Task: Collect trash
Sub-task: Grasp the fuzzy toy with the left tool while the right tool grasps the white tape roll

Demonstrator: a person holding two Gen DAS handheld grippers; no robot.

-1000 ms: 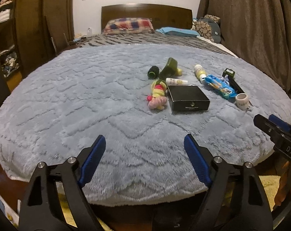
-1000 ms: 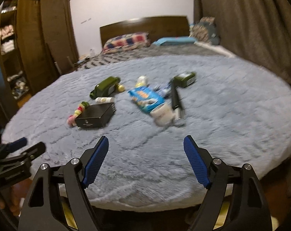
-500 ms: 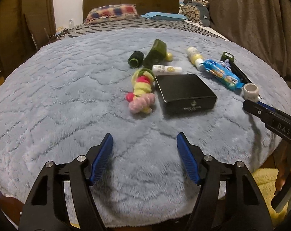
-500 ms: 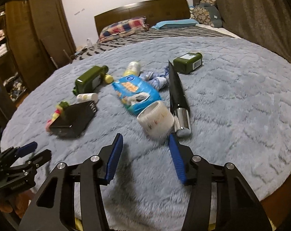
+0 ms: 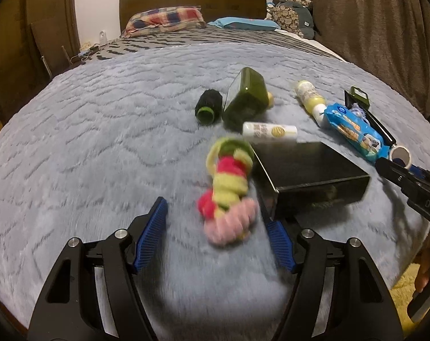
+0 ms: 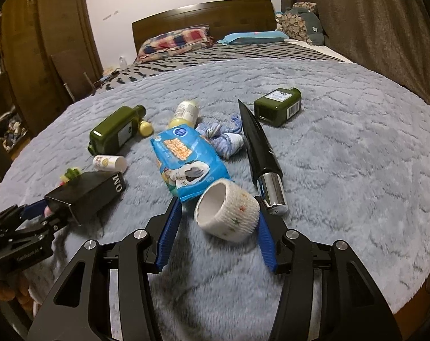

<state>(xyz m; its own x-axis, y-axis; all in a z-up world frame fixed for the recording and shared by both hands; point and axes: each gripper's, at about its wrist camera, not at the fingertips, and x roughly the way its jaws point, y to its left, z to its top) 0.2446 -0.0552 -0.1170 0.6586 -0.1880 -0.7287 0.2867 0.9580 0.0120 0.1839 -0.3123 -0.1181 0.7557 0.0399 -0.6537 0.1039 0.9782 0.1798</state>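
Right wrist view: right gripper (image 6: pixel 215 228) half-open around the white cup (image 6: pixel 226 209), not squeezing yet. Left gripper (image 5: pixel 215 237) closing in, straddling the plush toy (image 5: pixel 227 191), probably lining up grabs.

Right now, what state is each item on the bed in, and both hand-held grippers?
White cup: on its side, between the right hand-held gripper pads, not clearly pinched.
Plush toy: lying flat, left hand-held gripper straddling its end, jaws just closing.
Black box: closed.
Wipes pack: flat, flap shut.
Green bottle: lying down.
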